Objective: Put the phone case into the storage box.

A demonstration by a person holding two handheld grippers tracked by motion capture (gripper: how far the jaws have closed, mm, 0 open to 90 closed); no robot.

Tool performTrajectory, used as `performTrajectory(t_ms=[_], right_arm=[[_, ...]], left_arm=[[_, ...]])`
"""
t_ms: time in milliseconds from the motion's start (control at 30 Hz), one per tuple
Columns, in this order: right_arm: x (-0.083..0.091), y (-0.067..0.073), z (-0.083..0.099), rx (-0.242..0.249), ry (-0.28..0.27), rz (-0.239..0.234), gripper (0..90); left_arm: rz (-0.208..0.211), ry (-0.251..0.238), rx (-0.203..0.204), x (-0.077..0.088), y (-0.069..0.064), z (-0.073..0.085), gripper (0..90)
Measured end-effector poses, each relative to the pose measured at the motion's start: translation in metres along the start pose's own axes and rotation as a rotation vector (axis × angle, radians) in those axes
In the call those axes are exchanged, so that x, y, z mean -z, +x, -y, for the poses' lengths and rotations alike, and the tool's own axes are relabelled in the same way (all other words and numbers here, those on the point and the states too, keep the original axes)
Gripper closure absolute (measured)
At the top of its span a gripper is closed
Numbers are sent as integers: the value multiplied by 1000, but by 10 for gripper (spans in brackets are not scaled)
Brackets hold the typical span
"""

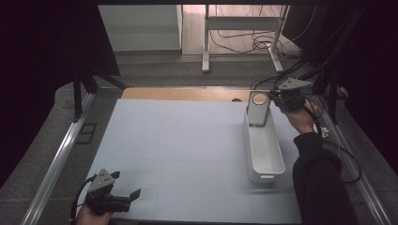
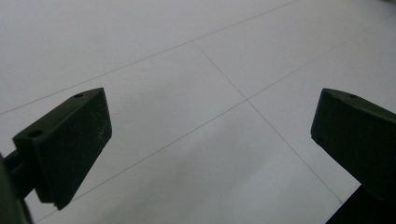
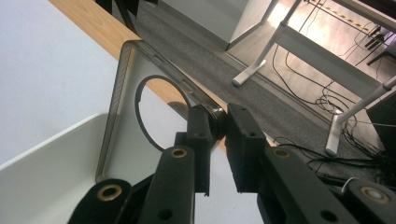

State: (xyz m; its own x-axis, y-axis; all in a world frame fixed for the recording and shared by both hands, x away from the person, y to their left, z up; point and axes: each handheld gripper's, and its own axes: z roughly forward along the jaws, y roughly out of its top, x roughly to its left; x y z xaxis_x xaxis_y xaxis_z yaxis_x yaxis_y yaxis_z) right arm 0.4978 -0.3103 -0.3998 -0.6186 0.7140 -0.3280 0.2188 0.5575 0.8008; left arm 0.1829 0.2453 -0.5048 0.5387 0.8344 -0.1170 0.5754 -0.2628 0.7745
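Observation:
A translucent grey phone case (image 1: 257,108) with a round cut-out stands upright over the far end of a long white bin (image 1: 266,177). My right gripper (image 1: 277,97) is shut on the case's right edge. In the right gripper view the two jaws pinch the rim of the case (image 3: 122,93) at the right gripper (image 3: 218,122), with the bin's wall (image 3: 46,168) below. My left gripper (image 1: 126,183) hovers low at the table's front left corner, open. In the left gripper view the left gripper (image 2: 212,109) has nothing but the white mat between its jaws.
A white mat (image 1: 178,140) covers the table, with a strip of bare wood (image 1: 187,93) along the far edge. Metal rails (image 1: 56,159) run down both sides. Beyond the table stand white desk legs (image 1: 205,42) and loose cables (image 1: 263,44) on the floor.

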Motion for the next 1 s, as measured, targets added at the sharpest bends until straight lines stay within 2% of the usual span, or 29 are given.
performTrajectory(t_ms=[467, 767, 1000], right_arm=[[-3, 0, 1, -17, 4, 30, 743], [-2, 1, -1, -19, 12, 47, 655], [0, 0, 0, -78, 18, 16, 562]], left_arm=[[1, 1, -2, 0, 0, 0, 0], [-3, 0, -6, 0, 0, 0, 0], [1, -10, 1, 1, 0, 0, 0]])
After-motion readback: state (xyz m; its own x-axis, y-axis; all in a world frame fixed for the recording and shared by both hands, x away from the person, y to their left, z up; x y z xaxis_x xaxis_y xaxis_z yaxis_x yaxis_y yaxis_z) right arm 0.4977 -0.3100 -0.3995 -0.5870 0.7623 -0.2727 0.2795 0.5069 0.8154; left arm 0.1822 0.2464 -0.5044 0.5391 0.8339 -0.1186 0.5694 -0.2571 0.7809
